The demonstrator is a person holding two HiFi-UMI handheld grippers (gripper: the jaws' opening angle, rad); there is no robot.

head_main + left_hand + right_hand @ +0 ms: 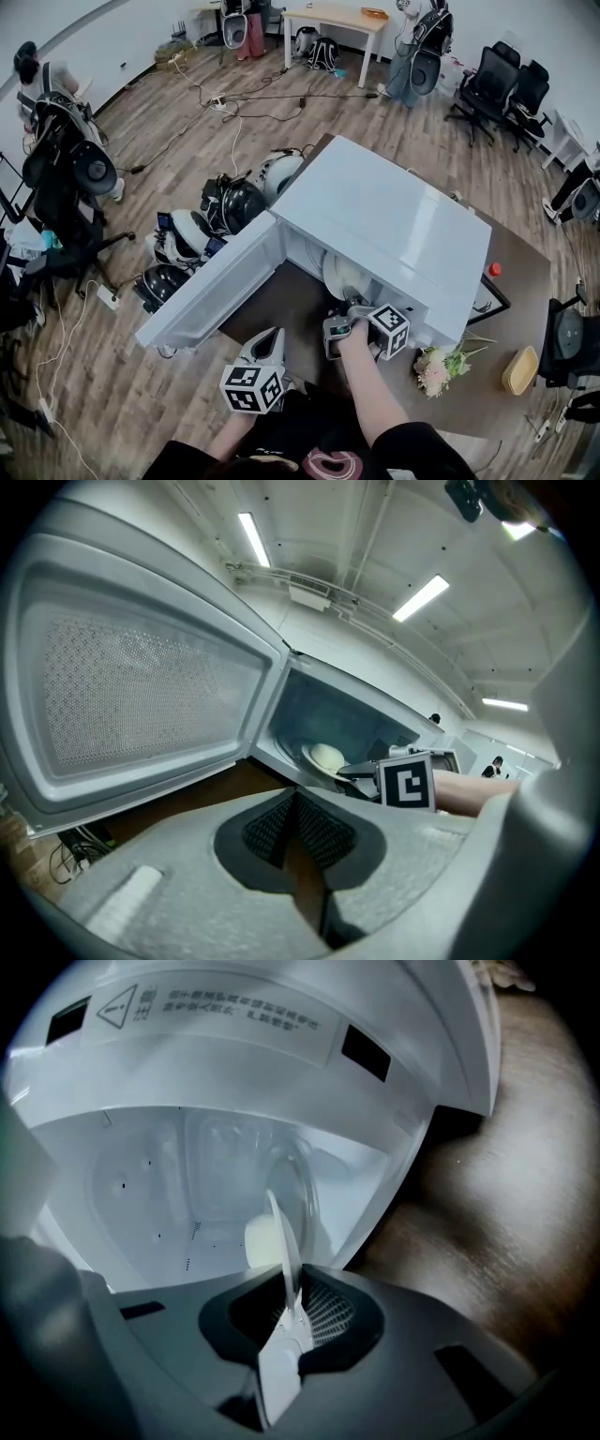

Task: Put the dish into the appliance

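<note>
I am pinching the rim of the round white ceramic plate (281, 1232) with the right gripper (292, 1312), its jaws pressing onto that thin edge. The plate, carrying a pale rounded bun (262, 1241), is sitting inside the cavity of the boxy white microwave oven (394, 225), just past the opening. The left gripper (295, 827) is hovering in front of the swung-open white door (141, 696), with its jaws pressed together on nothing.

What is worrying me is that narrow hold. The plate is levering against the pads from one edge, so I judge that it could sag or slip and send the bun rolling off. I cannot tell whether the plate's underside is resting on the cavity floor, and letting go too soon would be dropping it. Backing out crooked could be dragging the plate towards the dark brown wooden table (281, 309). The left gripper is also waiting near the door, and a bump there might swing it against my right forearm.
</note>
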